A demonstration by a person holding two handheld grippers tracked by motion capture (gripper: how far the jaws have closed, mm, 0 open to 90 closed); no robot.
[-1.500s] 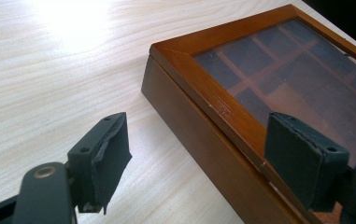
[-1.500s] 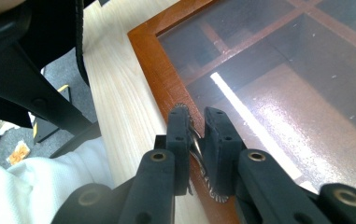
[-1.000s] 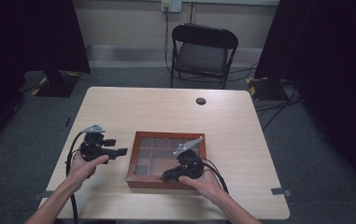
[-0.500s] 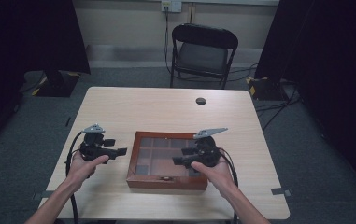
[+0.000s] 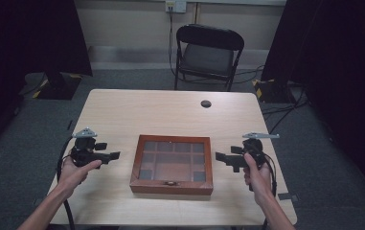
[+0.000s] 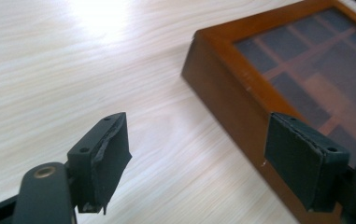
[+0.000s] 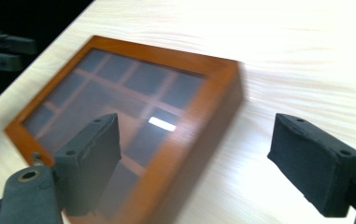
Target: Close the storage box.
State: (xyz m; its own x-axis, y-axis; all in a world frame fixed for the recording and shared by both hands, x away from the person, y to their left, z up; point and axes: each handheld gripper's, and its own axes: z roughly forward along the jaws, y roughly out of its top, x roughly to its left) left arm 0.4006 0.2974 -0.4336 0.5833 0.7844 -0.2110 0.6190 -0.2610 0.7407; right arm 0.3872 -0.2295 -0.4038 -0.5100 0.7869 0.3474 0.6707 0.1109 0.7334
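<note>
A wooden box [image 5: 172, 164] with a glass lid divided into panes lay shut in the lower middle of the high view, on a light wooden table [image 5: 161, 110]. The left gripper [image 5: 112, 156] sat at the left of that frame, level with the box and pointing at its left side, with a gap of bare table between them. Its jaws stood well apart with nothing between them; in the left gripper view they framed bare tabletop, and the box's corner [image 6: 241, 88] rose in the upper right of the frame, just behind the right-hand jaw and not touching it.

The right gripper [image 5: 223, 158] sat at the right of the high view, pointing at the box's right side and just clear of it. Its jaws had just been opening and stood wide, holding nothing. In the right gripper view the box [image 7: 133, 116] filled the left and centre of the frame, its edge running down between the two jaws, neither pad on the wood. The picture there was blurred.

A small dark round thing [image 5: 206, 103] lay near the table's far edge, well apart from the box.
</note>
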